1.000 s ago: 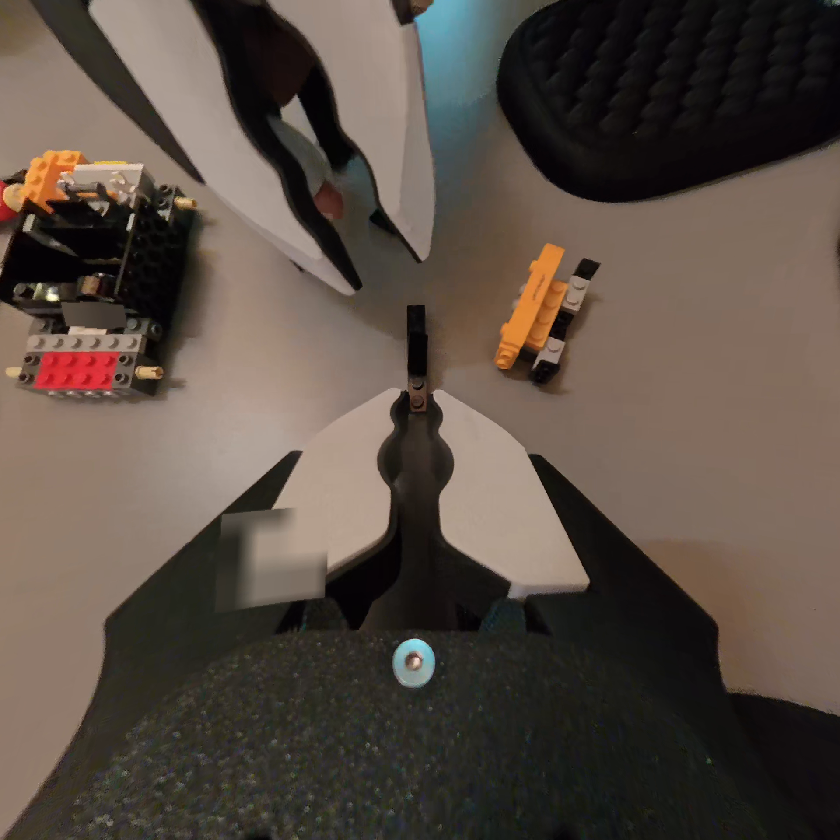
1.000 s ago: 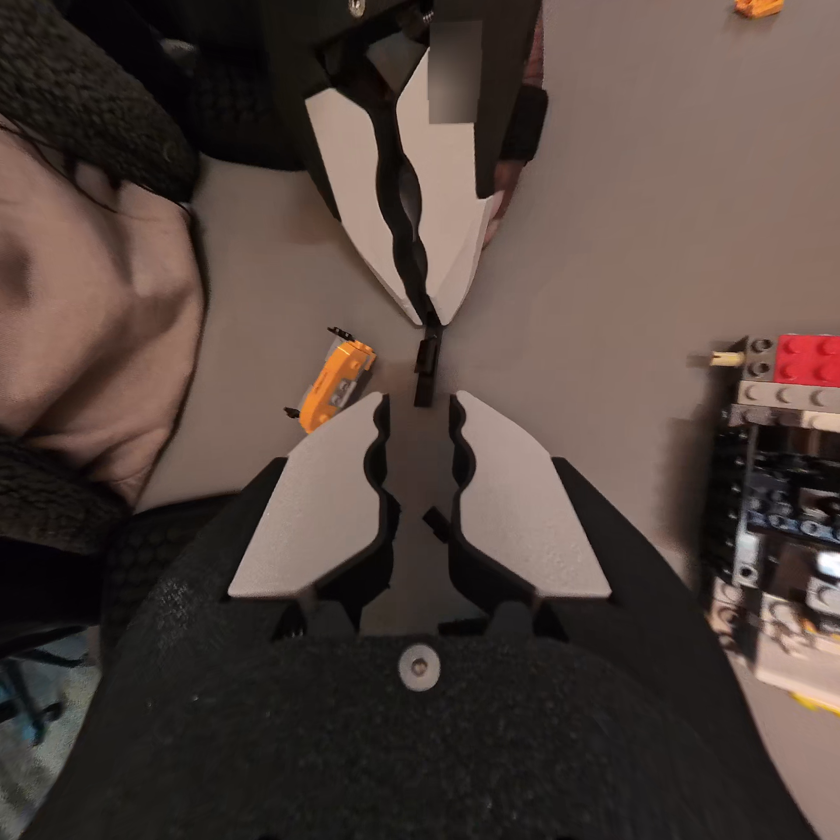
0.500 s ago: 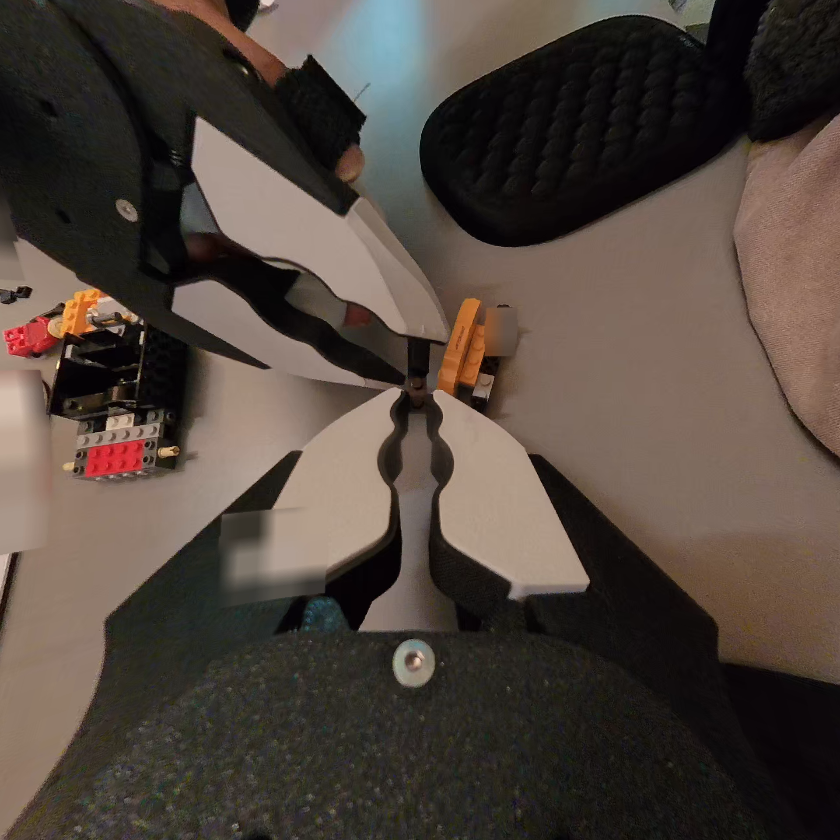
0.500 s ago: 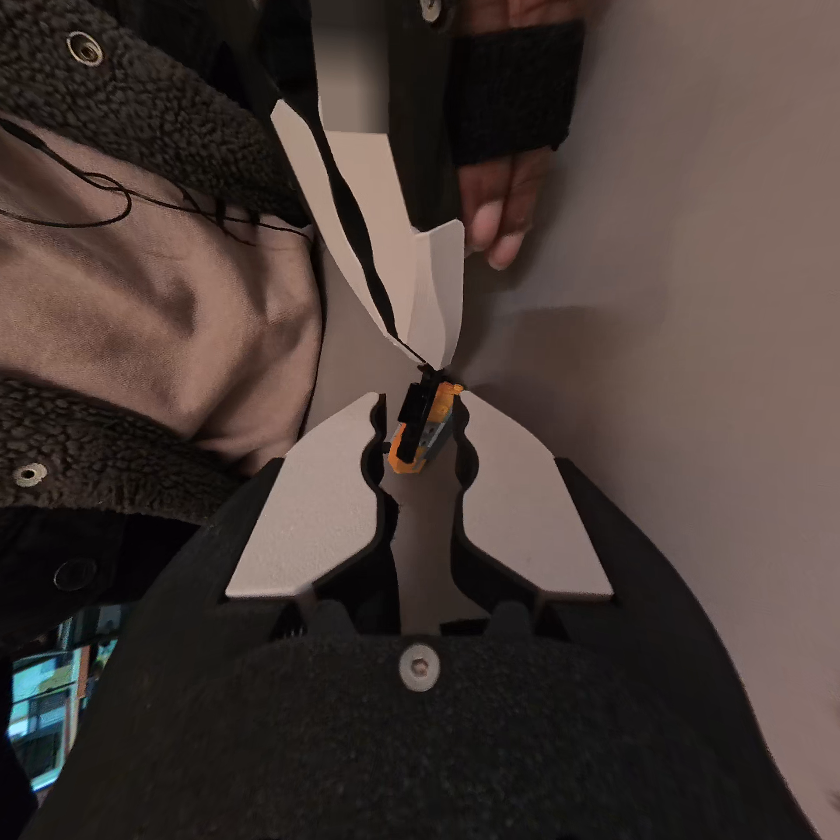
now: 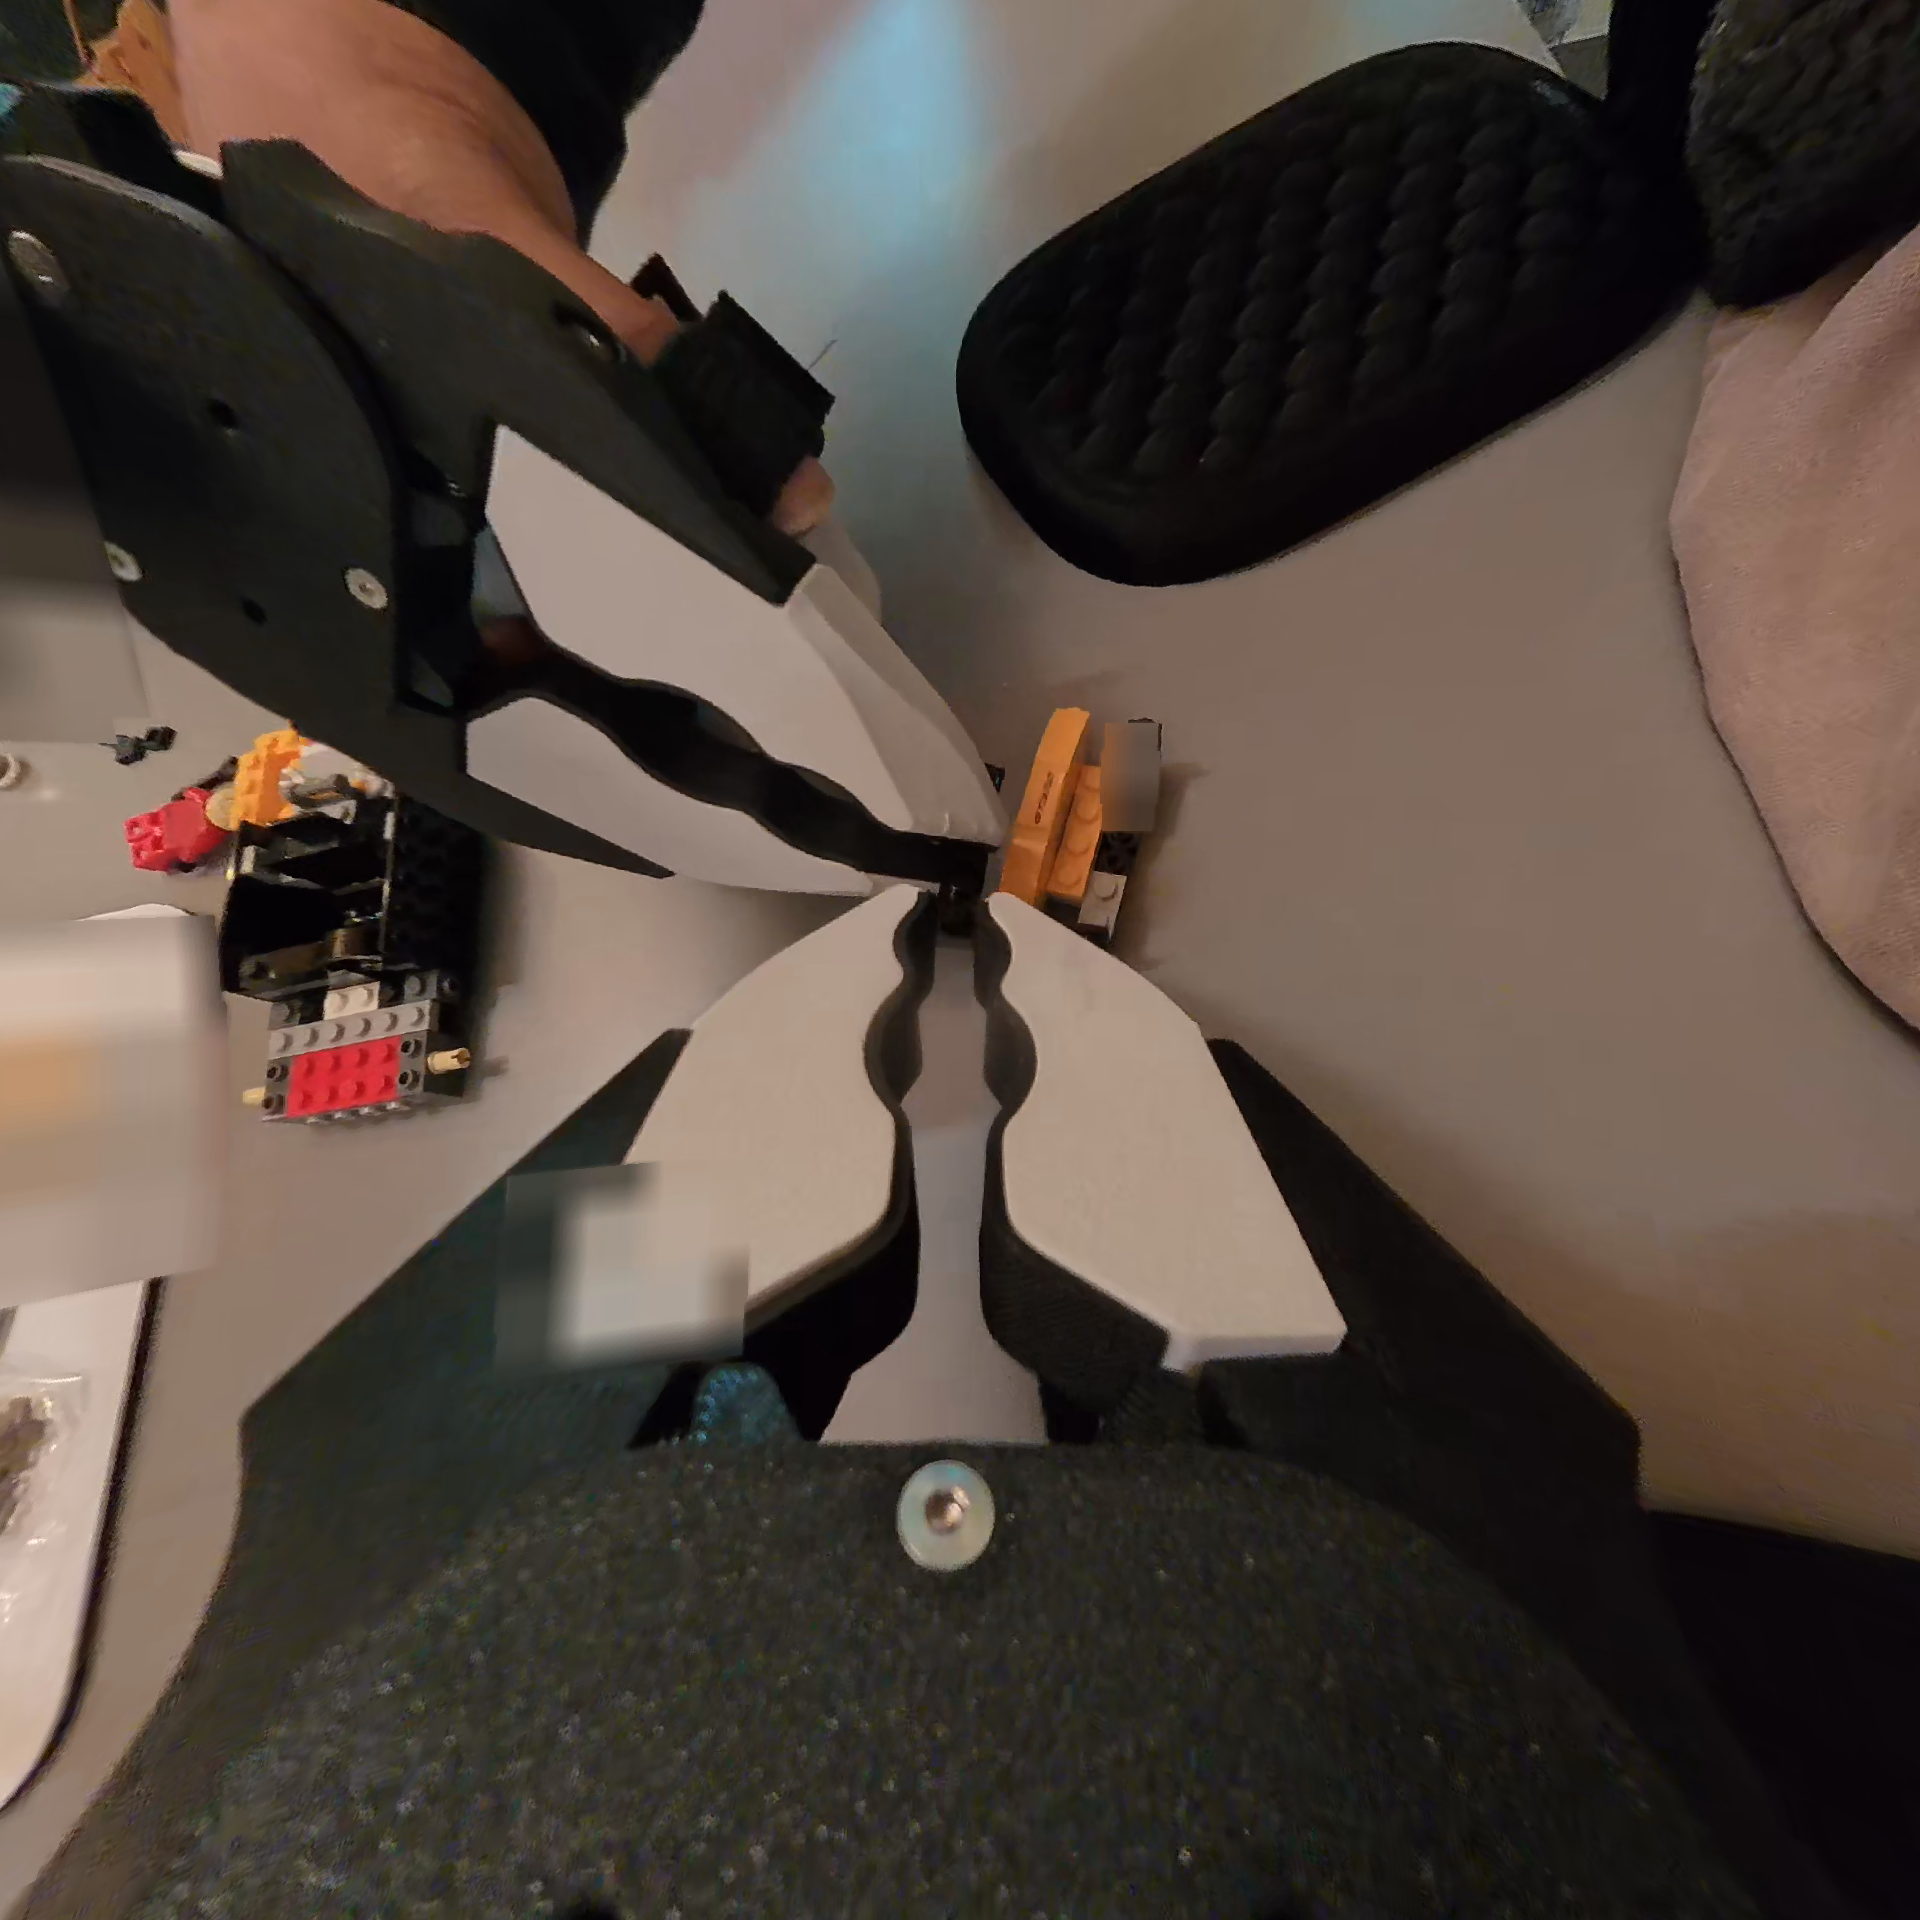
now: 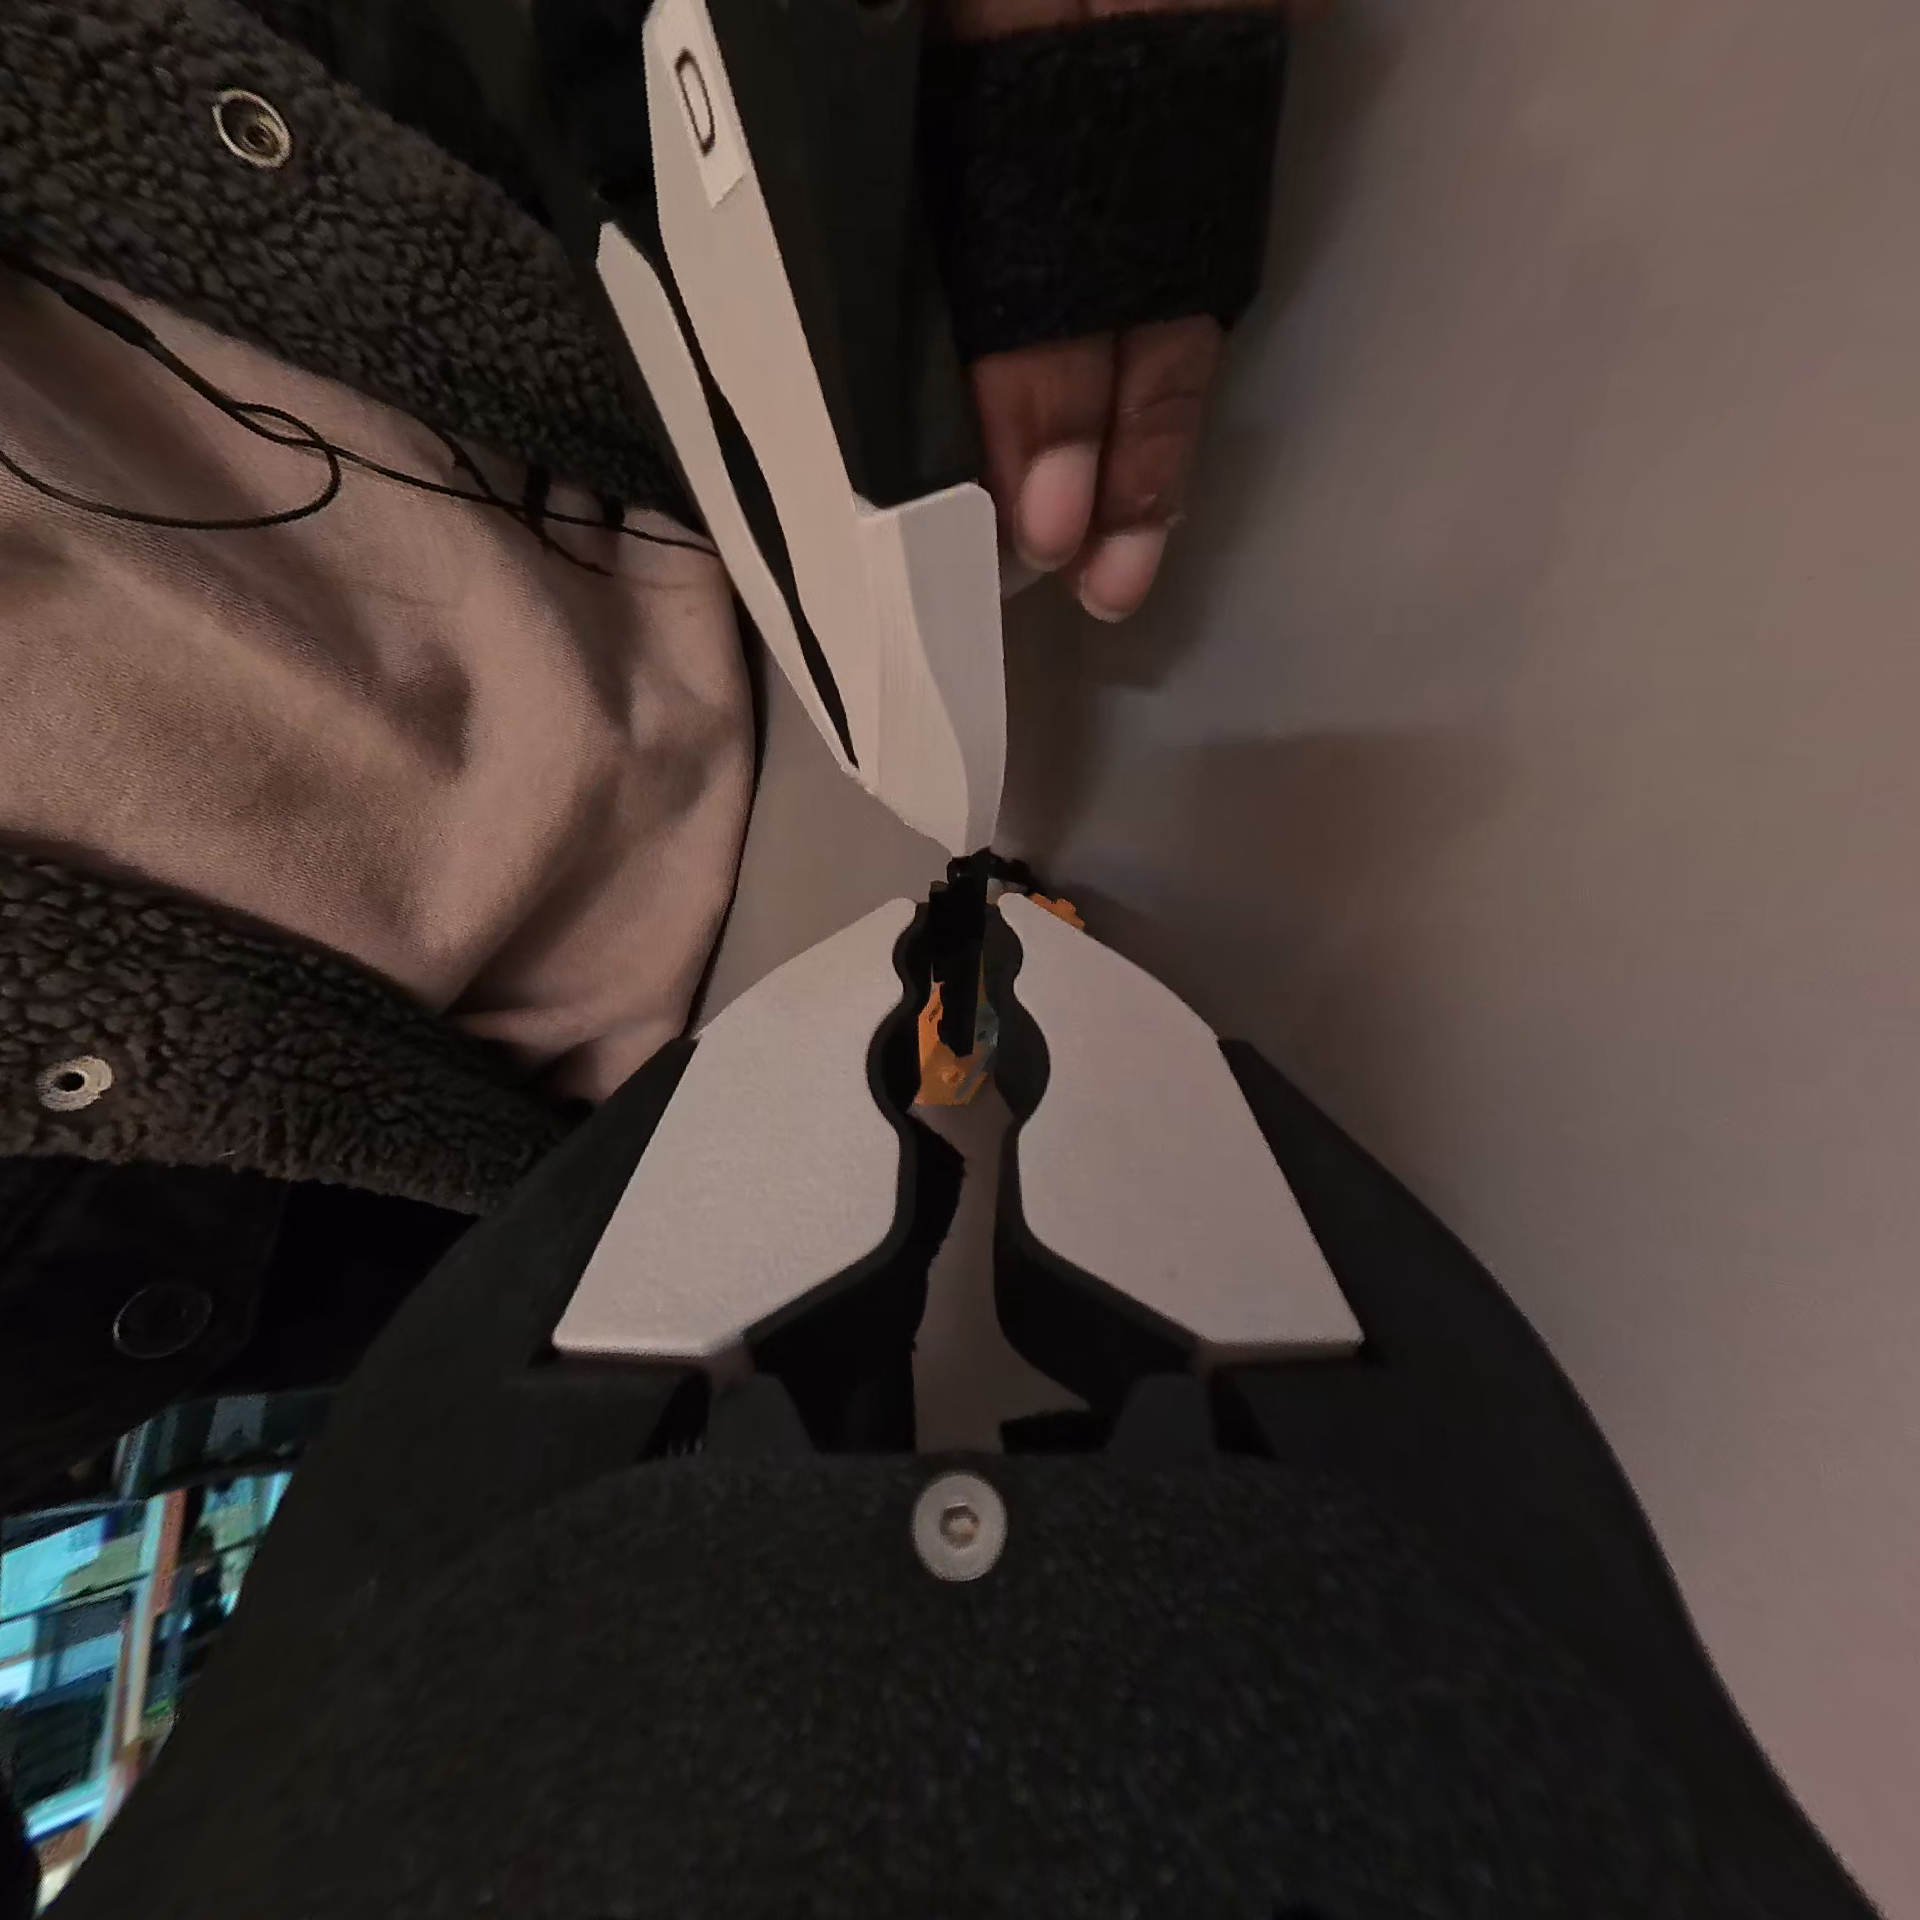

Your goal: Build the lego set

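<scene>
The grey tabletop (image 5: 1455, 935) took up most of what I could see. A black knitted oval pad (image 5: 1299, 312) lay at its far side, and the person's pale mauve top (image 5: 1818, 675) crowded the edge.

The biggest piece of Lego work was a black boxy chassis with grey plates and a red studded plate at one end (image 5: 343, 966). It sat on the table well apart from the action, with tan pins sticking out at its sides. It looked partly built, a frame rather than a finished model. A few loose red and orange bricks (image 5: 177, 831) lay just beyond it.

The 2 white-fingered tools met nose to nose above the table. The left gripper (image 5: 951, 902) had its tips pinched shut on a slim black Lego piece (image 5: 958, 883). The right gripper (image 6: 958, 906) came in from the opposite side with its fingers drawn in close around the other end of that same piece. It appeared to be clamping it too, though the contact at the very tips was hard to make out.

Just beside them on the table lay a small orange and grey brick sub-assembly (image 5: 1075, 821), not held by either tool.

My guess was that the build was somewhere in the middle. The chassis and 1 sub-assembly existed, while the black piece was being passed or re-gripped and was not yet attached to anything. Joining the smaller parts to the chassis seemed to be left.
</scene>
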### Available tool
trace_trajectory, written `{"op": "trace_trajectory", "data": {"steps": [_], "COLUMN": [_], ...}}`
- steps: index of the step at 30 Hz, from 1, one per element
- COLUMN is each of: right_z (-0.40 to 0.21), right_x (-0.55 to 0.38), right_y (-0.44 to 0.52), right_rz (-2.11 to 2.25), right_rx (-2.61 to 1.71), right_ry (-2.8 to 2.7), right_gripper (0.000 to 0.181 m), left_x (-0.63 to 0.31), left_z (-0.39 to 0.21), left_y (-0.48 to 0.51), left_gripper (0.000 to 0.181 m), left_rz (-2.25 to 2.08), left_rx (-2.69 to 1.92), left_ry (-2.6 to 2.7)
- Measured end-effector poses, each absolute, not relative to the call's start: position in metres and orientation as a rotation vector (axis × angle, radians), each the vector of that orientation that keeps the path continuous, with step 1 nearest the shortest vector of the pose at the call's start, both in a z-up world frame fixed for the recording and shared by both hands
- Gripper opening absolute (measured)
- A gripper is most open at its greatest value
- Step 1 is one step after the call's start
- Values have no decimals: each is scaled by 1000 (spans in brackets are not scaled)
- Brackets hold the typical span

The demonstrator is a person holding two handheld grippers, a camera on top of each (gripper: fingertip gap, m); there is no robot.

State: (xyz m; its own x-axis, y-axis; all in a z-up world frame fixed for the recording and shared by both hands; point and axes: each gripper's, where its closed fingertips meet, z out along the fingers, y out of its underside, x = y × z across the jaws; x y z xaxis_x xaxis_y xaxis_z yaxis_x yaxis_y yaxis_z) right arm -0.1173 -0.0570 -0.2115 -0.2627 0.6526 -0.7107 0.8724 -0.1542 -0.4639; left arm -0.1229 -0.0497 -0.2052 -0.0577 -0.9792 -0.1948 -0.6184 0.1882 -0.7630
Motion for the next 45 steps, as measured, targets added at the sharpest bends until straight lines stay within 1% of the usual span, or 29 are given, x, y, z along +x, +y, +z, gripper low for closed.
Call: {"op": "trace_trajectory", "data": {"steps": [7, 20, 28, 32, 38, 42, 44, 45], "right_z": [-193, -178, -158, -146, -140, -139, -143, -145], "right_x": [-119, -123, -135, -137, -134, -135, -137, -138], "right_y": [-54, -51, -46, -45, -33, -25, -19, -18], "right_rz": [-1566, -1666, -1802, -1798, -1670, -1441, -1222, -1132], "right_rx": [1779, 1838, 1985, 2025, 2150, 2232, 2268, 2255], "right_ry": [1827, 1950, 2071, 2183, 2368, 2620, 2785, 2867], "right_gripper": [10, 8, 7, 7, 7, 7, 7, 7], "left_x": [-125, -126, -131, -132, -136, -137, -133, -133], "left_z": [-186, -165, -141, -126, -111, -126, -128, -128], "left_y": [-46, -43, -39, -40, -38, -24, -25, -23], "left_gripper": [7, 6, 0, 8, 16, 26, 20, 13], "left_rz": [-634, -610, -668, -806, -967, -903, -914, -890], "left_rx": [-1433, -1368, -1329, -1334, -1382, -1504, -1504, -1499], "left_ry": [1693, 1614, 1494, 1387, 1265, 1235, 1227, 1222]}}
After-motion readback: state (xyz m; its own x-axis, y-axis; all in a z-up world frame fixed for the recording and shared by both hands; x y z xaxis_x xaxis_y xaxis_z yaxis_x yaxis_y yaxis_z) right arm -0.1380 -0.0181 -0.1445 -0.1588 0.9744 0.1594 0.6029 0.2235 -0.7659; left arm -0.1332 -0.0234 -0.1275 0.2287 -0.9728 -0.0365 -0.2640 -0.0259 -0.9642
